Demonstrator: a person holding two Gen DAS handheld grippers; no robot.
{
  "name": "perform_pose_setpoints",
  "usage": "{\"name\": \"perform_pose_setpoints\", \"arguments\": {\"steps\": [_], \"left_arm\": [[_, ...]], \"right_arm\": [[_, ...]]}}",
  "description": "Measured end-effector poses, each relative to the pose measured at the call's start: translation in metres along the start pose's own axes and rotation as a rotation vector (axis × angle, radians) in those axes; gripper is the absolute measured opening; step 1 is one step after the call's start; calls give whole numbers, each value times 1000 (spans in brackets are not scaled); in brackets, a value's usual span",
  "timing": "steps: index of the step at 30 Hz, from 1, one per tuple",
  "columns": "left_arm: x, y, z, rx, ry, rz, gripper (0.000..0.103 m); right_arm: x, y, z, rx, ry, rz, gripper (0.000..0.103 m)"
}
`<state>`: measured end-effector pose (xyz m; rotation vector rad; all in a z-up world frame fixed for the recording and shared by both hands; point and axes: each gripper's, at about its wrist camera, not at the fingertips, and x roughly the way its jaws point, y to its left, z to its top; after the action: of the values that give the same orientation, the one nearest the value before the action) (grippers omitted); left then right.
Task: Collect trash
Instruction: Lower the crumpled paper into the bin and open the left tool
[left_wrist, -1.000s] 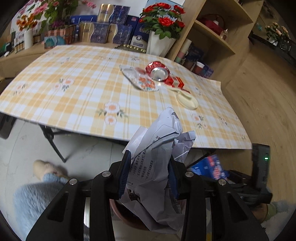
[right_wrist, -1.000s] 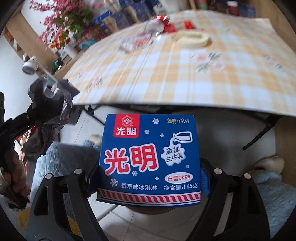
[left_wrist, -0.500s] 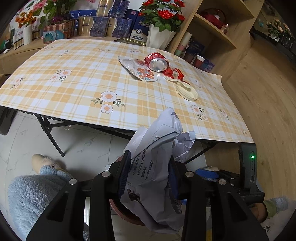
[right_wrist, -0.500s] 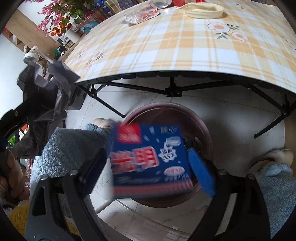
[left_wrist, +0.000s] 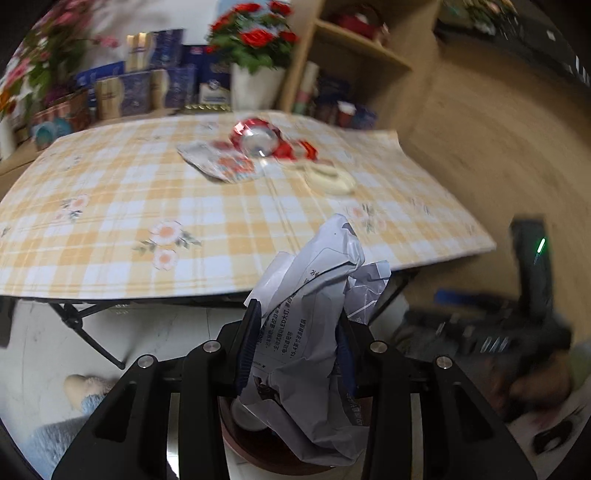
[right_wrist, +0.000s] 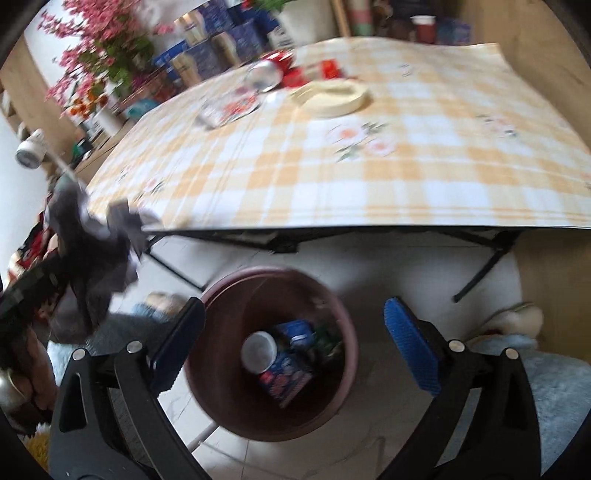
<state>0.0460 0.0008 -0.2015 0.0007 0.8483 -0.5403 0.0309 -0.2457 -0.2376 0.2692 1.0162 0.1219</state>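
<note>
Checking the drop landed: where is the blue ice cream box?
In the right wrist view the blue box lies inside the brown bin, beside a white cup, below the open right gripper.

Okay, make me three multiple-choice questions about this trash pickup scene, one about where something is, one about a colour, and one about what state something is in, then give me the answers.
1. Where is the blue ice cream box?
A. On the table
B. Inside the bin
C. Between the right tongs

2. What colour is the bin?
A. Reddish brown
B. Green
C. White

3. What are the left tongs doing?
A. Standing open and empty
B. Gripping a can
C. Clamped on a crumpled grey bag

Answers:
1 B: the blue ice cream box lies at the bottom of the bin, and the right tongs are opening with nothing between them.
2 A: its rim and walls are reddish brown.
3 C: the left tongs pinch the crumpled grey bag.
</note>
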Motion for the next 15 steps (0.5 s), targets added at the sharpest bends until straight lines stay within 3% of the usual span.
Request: {"name": "perform_pose_setpoints", "arguments": {"steps": [5,6,8,15], "left_arm": [[35,-3,-26,17,84,-23,38],[46,-4,-34,35,119,-14,38],[67,0,-42,1,208,-69,38],[97,14,-48,-59,296,-79,38]], "right_arm": [[-7,-9,3,34,-36,-52,97],[-7,-11,3,38,-37,-57,97],[-6,-13,2,43,-33,-65,97],[-1,-16,0,58,-19,-69,97]]}}
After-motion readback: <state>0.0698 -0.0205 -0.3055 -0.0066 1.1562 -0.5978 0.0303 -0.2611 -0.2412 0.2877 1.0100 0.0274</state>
